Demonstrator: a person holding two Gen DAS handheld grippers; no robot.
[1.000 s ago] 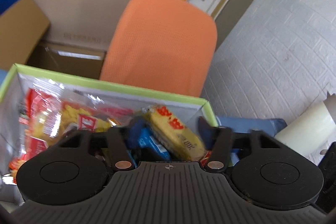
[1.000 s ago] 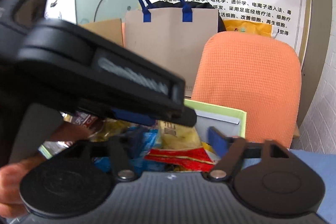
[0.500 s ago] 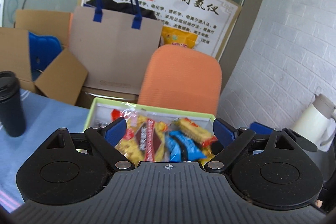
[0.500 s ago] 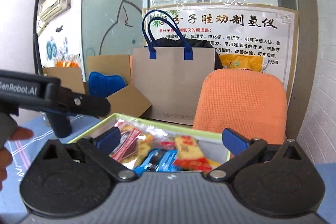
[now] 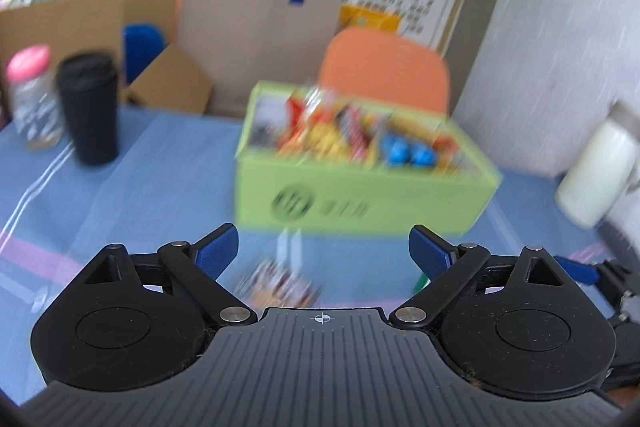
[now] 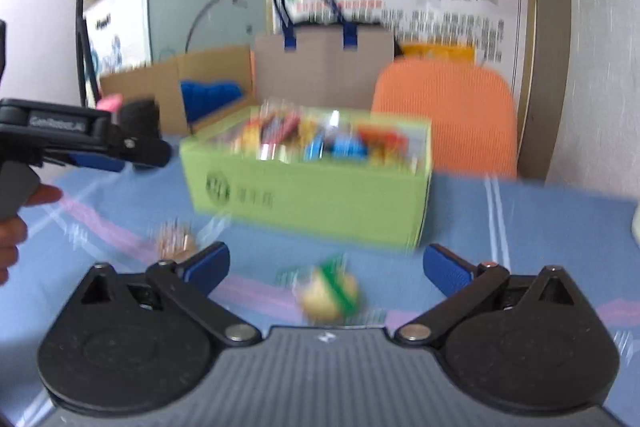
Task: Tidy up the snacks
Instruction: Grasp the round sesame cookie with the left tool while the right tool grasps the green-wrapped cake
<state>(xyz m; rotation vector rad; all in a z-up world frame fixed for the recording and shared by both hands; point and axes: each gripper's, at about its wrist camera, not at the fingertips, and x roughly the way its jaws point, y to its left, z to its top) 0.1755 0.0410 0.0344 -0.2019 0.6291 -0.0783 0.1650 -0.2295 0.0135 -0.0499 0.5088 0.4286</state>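
Note:
A light green box full of mixed snack packets stands on the blue tablecloth; it also shows in the right wrist view. My left gripper is open and empty, above a blurred snack packet lying in front of the box. My right gripper is open and empty, above a yellow and green snack packet. A brownish snack packet lies left of it. The left gripper shows at the left of the right wrist view.
A black tumbler and a pink-lidded jar stand at the left. A white jug stands at the right. An orange chair, a paper bag and cardboard boxes are behind the table.
Both grippers have pulled back and up from inside the green box. Both have opened wide and now hang over loose packets in front of it.

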